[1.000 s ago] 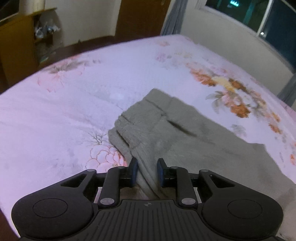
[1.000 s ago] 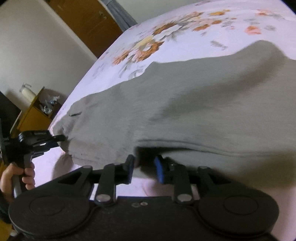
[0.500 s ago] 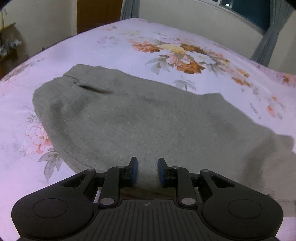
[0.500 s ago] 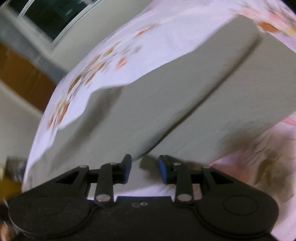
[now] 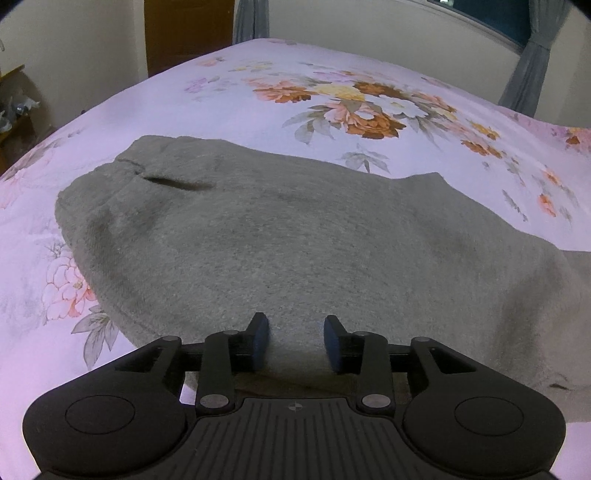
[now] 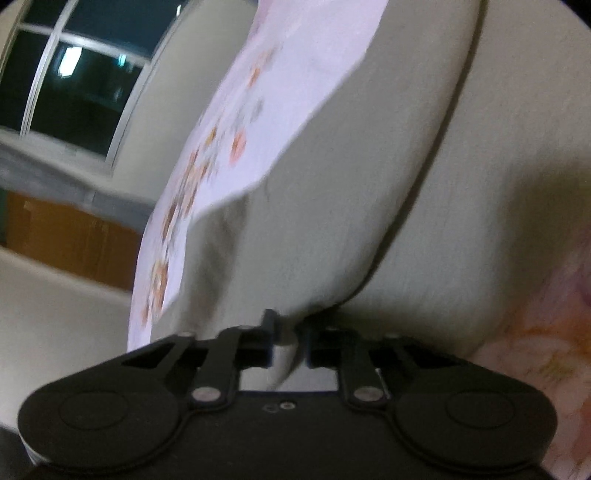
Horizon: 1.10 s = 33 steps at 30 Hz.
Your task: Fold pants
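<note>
Grey sweatpants (image 5: 295,236) lie spread on the floral bedsheet (image 5: 177,107), waistband and a pocket slit at the left. My left gripper (image 5: 295,343) is open, its blue-padded fingers just over the near edge of the pants, holding nothing. In the right wrist view the pants (image 6: 369,184) fill the frame, with a folded layer lying over another. My right gripper (image 6: 290,345) is shut on a bunched edge of the pants fabric, pinched between its pads. The view is tilted and blurred.
The bed's pink floral sheet (image 6: 240,129) extends beyond the pants. A wooden door (image 5: 184,33) and grey curtain (image 5: 251,18) stand behind the bed, a window (image 6: 74,74) and wall to the side. A wooden shelf (image 5: 14,103) is at the far left.
My left gripper has swung from the waistband end to the pants' long side and opened wider. My right gripper has moved along the pants, tilted, and closed on the fabric edge.
</note>
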{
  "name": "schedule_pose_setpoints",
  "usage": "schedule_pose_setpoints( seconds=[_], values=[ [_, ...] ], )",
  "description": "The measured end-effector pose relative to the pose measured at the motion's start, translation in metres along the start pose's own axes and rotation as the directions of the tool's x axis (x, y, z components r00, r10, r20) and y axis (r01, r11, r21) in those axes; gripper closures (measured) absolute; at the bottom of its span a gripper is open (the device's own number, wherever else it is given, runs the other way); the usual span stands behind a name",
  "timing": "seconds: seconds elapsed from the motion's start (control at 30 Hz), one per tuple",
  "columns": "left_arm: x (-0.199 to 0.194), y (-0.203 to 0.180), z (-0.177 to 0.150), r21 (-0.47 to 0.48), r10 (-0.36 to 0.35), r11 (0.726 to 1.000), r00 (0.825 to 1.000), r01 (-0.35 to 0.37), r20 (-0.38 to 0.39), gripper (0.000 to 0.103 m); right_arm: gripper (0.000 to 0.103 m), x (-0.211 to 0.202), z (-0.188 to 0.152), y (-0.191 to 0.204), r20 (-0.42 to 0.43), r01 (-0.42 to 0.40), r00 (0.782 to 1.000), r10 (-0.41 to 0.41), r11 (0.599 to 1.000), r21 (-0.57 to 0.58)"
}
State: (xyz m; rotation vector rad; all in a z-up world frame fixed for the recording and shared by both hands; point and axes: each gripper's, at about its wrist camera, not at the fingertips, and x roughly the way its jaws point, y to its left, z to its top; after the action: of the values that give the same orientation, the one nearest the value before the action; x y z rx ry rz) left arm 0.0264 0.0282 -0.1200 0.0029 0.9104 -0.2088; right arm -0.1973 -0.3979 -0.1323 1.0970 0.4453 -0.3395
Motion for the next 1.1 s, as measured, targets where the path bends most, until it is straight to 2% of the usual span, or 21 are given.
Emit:
schedule_pose_setpoints(
  seconds=[0.07, 0.13, 0.2, 0.27, 0.37, 0.47, 0.5, 0.53, 0.57, 0.6, 0.7, 0.83, 0.97, 1.0, 1.03, 1.1],
  values=[
    [0.000, 0.000, 0.000, 0.009, -0.001, 1.000, 1.000, 0.001, 0.000, 0.068, 0.095, -0.024, 0.001, 0.023, 0.092, 0.008, 0.996, 0.005, 0.990, -0.139],
    [0.001, 0.000, 0.000, 0.018, -0.004, 1.000, 1.000, 0.004, 0.002, 0.068, 0.095, -0.048, 0.003, 0.036, 0.133, 0.005, 0.991, 0.024, 0.977, -0.213],
    [0.001, -0.001, -0.001, 0.024, -0.007, 1.000, 1.000, 0.007, 0.006, 0.068, 0.095, -0.061, 0.002, 0.035, 0.109, -0.001, 0.994, 0.028, 0.971, -0.238],
    [0.001, -0.002, -0.002, 0.037, -0.006, 0.999, 1.000, 0.005, 0.010, 0.068, 0.095, -0.060, -0.005, 0.023, 0.059, 0.044, 0.998, -0.030, 0.966, -0.256],
    [0.000, -0.001, -0.002, 0.039, -0.006, 0.999, 1.000, 0.005, 0.007, 0.068, 0.095, -0.043, -0.014, -0.006, -0.041, 0.133, 0.988, -0.147, 0.963, -0.234],
    [-0.002, -0.003, 0.000, 0.046, 0.006, 0.999, 1.000, -0.006, -0.002, 0.068, 0.092, -0.034, -0.013, -0.010, -0.071, 0.140, 0.985, -0.159, 0.965, -0.220],
    [-0.003, -0.004, 0.002, 0.048, 0.011, 0.999, 1.000, -0.011, -0.005, 0.067, 0.086, -0.035, -0.009, -0.008, -0.077, 0.123, 0.987, -0.141, 0.970, -0.212],
    [-0.004, -0.007, 0.003, 0.049, 0.017, 0.999, 1.000, -0.017, -0.006, 0.067, 0.083, -0.039, -0.006, -0.008, -0.075, 0.102, 0.990, -0.119, 0.975, -0.198],
    [-0.006, -0.008, 0.005, 0.045, 0.017, 0.999, 1.000, -0.017, -0.004, 0.067, 0.074, -0.045, -0.002, -0.010, -0.066, 0.089, 0.993, -0.102, 0.980, -0.179],
    [-0.008, -0.010, 0.006, 0.036, 0.008, 0.999, 1.000, -0.008, 0.001, 0.067, 0.072, -0.054, 0.002, -0.015, -0.053, 0.082, 0.994, -0.092, 0.984, -0.156],
    [-0.012, -0.018, 0.007, 0.040, -0.013, 0.999, 1.000, 0.012, 0.016, 0.067, 0.071, -0.068, 0.009, -0.030, -0.004, 0.088, 0.996, -0.089, 0.992, -0.094],
    [-0.006, -0.033, 0.004, 0.072, -0.025, 0.997, 1.000, 0.025, -0.010, 0.066, 0.069, -0.067, 0.029, -0.051, 0.053, 0.114, 0.992, -0.113, 0.993, -0.009],
    [-0.003, -0.038, 0.001, 0.084, -0.010, 0.996, 1.000, 0.010, -0.006, 0.063, 0.071, -0.052, 0.052, -0.058, 0.101, 0.126, 0.987, -0.128, 0.992, 0.026],
    [-0.003, -0.038, 0.000, 0.084, -0.008, 0.996, 1.000, 0.009, -0.006, 0.061, 0.074, -0.048, 0.059, -0.058, 0.114, 0.130, 0.985, -0.131, 0.991, 0.022],
    [-0.002, -0.038, 0.001, 0.086, -0.006, 0.996, 1.000, 0.006, -0.007, 0.059, 0.078, -0.044, 0.062, -0.056, 0.127, 0.145, 0.981, -0.147, 0.989, 0.021],
    [-0.001, -0.038, 0.002, 0.084, -0.001, 0.996, 1.000, 0.002, -0.009, 0.056, 0.095, -0.047, 0.074, -0.046, 0.181, 0.167, 0.970, -0.163, 0.986, -0.008]
  ],
)
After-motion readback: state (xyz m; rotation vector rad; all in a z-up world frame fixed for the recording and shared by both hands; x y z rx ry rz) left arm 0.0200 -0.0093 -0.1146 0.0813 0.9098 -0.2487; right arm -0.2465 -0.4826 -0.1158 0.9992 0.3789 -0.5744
